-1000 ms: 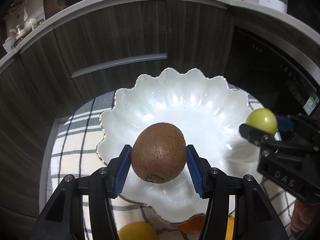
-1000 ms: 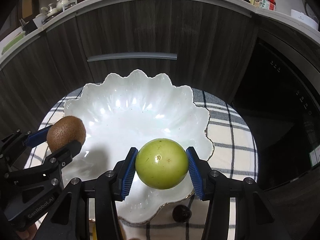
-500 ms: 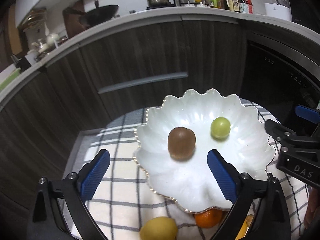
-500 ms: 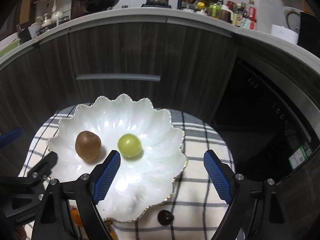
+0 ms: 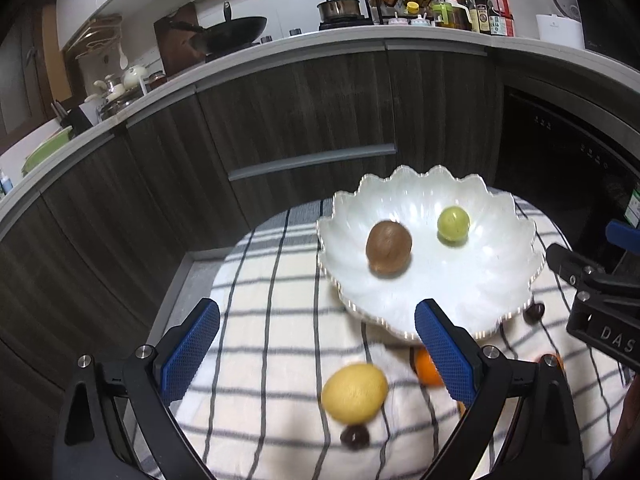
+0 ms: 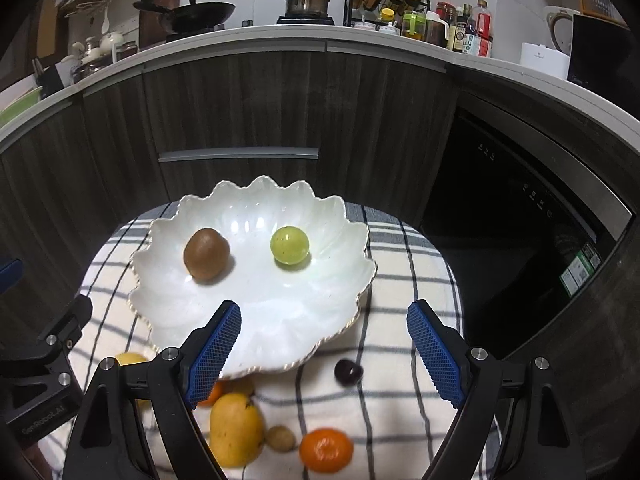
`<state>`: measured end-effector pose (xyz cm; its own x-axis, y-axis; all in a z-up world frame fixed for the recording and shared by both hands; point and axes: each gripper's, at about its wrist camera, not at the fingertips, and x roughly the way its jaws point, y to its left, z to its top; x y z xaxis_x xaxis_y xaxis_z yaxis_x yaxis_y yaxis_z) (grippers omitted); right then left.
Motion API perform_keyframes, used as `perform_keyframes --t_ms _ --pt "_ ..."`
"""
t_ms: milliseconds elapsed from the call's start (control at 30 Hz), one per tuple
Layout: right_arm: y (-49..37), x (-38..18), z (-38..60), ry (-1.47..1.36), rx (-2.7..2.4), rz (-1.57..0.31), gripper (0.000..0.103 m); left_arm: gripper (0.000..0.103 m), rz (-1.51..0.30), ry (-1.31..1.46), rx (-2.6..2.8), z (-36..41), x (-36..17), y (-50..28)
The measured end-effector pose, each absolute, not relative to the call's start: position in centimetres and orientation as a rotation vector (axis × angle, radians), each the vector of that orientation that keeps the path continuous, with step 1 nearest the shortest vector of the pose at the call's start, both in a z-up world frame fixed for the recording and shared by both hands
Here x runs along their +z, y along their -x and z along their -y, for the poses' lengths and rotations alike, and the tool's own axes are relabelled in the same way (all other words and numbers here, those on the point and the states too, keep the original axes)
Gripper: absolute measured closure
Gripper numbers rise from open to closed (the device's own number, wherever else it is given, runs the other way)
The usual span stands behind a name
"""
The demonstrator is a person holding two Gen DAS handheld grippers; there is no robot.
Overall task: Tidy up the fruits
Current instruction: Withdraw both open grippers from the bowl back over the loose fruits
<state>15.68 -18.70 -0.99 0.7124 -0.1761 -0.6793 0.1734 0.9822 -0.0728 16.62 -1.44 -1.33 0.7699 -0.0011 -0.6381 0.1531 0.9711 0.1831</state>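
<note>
A white scalloped bowl (image 5: 472,296) (image 6: 280,316) sits on a checked cloth. Inside it lie a brown kiwi (image 5: 388,246) (image 6: 206,255) and a green round fruit (image 5: 453,223) (image 6: 289,246), apart from each other. My left gripper (image 5: 316,344) is open and empty, pulled back over the cloth near a lemon (image 5: 354,392). My right gripper (image 6: 324,348) is open and empty too, hovering before the bowl's near rim. On the cloth lie a mango (image 6: 236,428), a mandarin (image 6: 326,450), a second orange (image 5: 426,366), a small brownish fruit (image 6: 281,438) and dark cherries (image 6: 348,370) (image 5: 355,436).
The checked cloth (image 5: 272,320) covers a small raised surface whose grey edge (image 5: 172,300) shows at the left. Dark wooden cabinets (image 6: 240,112) with a bar handle stand behind, and a dark built-in appliance (image 6: 512,220) is at the right. The counter above holds pans and bottles.
Both grippers opened and let go: the kiwi and the green fruit now lie in the bowl. Both grippers then drew back and up, away from the bowl.
</note>
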Motion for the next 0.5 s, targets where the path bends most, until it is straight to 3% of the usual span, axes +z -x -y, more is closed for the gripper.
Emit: perform_keyframes --t_ms 500 --pt "-11.1 -4.5 18.1 0.014 -0.222 -0.793 0.017 0.004 -0.755 -0.260 -0.137 1.9 -6.4 -13.6"
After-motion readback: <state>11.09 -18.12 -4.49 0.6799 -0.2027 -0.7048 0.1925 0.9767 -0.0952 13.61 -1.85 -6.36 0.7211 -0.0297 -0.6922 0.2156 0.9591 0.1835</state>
